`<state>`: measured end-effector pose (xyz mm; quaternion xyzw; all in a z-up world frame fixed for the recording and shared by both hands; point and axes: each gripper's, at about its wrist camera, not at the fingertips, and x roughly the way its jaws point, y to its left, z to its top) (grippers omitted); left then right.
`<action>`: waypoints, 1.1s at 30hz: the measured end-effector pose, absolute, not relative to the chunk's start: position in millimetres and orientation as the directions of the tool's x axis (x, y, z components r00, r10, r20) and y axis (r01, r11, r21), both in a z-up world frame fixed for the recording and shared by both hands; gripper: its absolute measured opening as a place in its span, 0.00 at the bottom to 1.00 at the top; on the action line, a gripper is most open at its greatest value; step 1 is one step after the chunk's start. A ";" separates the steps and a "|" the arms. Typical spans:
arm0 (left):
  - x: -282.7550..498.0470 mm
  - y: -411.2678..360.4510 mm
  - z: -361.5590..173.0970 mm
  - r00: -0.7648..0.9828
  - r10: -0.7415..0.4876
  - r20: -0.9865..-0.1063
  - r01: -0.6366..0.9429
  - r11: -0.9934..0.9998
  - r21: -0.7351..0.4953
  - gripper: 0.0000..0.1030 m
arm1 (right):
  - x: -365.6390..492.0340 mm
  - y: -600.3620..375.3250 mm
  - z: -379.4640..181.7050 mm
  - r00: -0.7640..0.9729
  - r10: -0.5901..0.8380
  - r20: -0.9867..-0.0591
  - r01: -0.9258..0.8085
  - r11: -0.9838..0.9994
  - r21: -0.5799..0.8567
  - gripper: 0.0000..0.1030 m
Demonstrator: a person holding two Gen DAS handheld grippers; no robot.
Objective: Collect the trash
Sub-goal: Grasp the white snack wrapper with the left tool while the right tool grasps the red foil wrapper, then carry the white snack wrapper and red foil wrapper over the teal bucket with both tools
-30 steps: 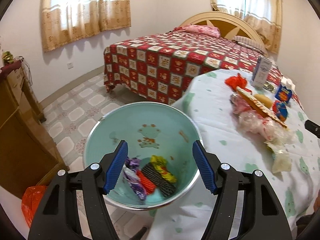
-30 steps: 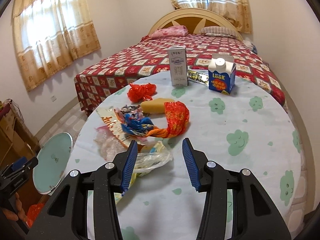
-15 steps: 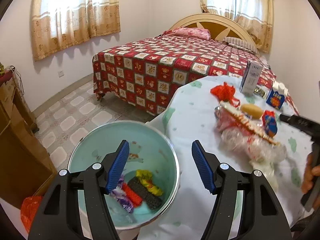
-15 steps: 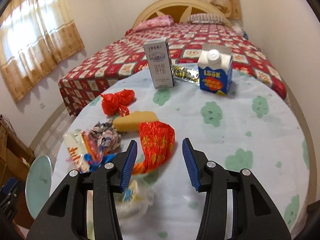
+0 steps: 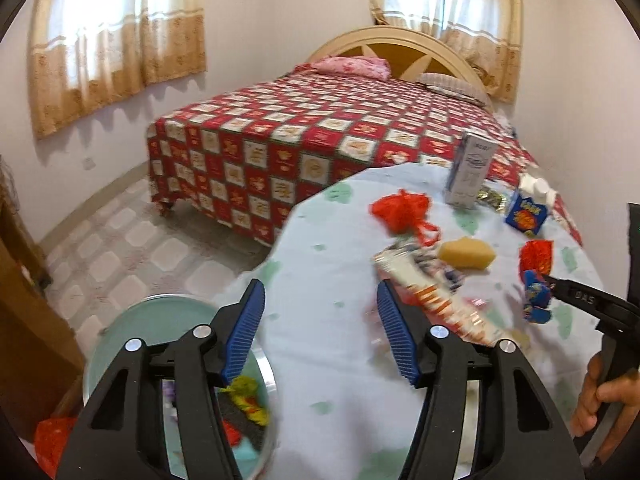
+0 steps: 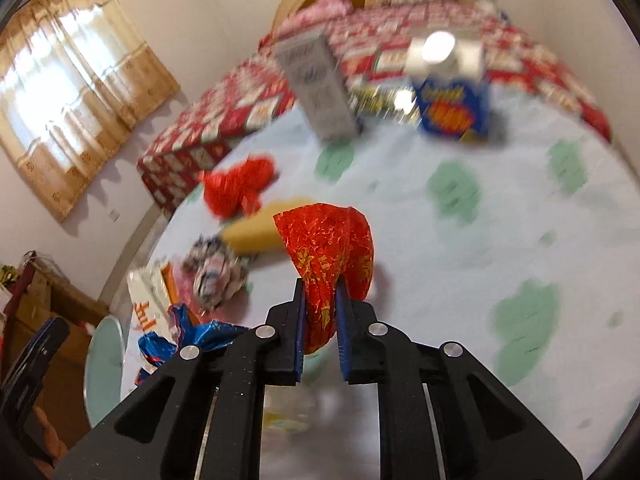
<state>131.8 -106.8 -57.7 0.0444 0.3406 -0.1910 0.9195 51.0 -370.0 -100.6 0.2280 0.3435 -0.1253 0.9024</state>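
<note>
My right gripper [image 6: 320,286] is shut on a red-orange foil wrapper [image 6: 328,240], held just above the round table [image 6: 480,240]. A blue wrapper [image 6: 192,340] dangles at its left. In the left wrist view the same gripper [image 5: 548,280] pinches the red wrapper [image 5: 536,256] at the right. My left gripper [image 5: 320,292] hovers over the table's near edge, jaws closing with nothing between them. Down at the left stands a teal bin [image 5: 168,320] holding several wrappers [image 5: 244,396]. A red plastic bag [image 5: 400,208], a yellow lump [image 5: 466,254] and a long snack wrapper [image 5: 432,296] lie on the cloth.
A white carton [image 5: 472,172] and a blue carton [image 5: 528,212] stand at the table's far side. Beyond is a bed [image 5: 320,136] with a red checked cover. A wooden cabinet [image 5: 28,320] and an orange bag [image 5: 52,440] are left of the bin. A hand [image 5: 600,396] grips the right tool.
My left gripper swung right, from over the bin to over the table edge, and its jaws narrowed a little. My right gripper moved forward and shut on the red-orange wrapper.
</note>
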 end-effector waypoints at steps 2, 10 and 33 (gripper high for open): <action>137.6 -119.9 -56.7 0.675 -0.349 -0.649 0.403 0.912 -0.071 0.56 | 40.6 -377.0 -88.8 0.734 -0.169 -0.658 0.417 0.876 0.240 0.14; 161.9 -182.9 -83.8 0.519 -0.421 -0.744 0.448 0.875 -0.183 0.52 | 21.4 -410.2 -89.2 0.698 -0.300 -0.650 0.479 0.871 0.112 0.14; 145.7 -172.9 -34.1 0.596 -0.484 -0.640 0.474 0.856 -0.206 0.14 | 6.6 -383.9 -66.4 0.752 -0.303 -0.585 0.441 0.892 0.104 0.14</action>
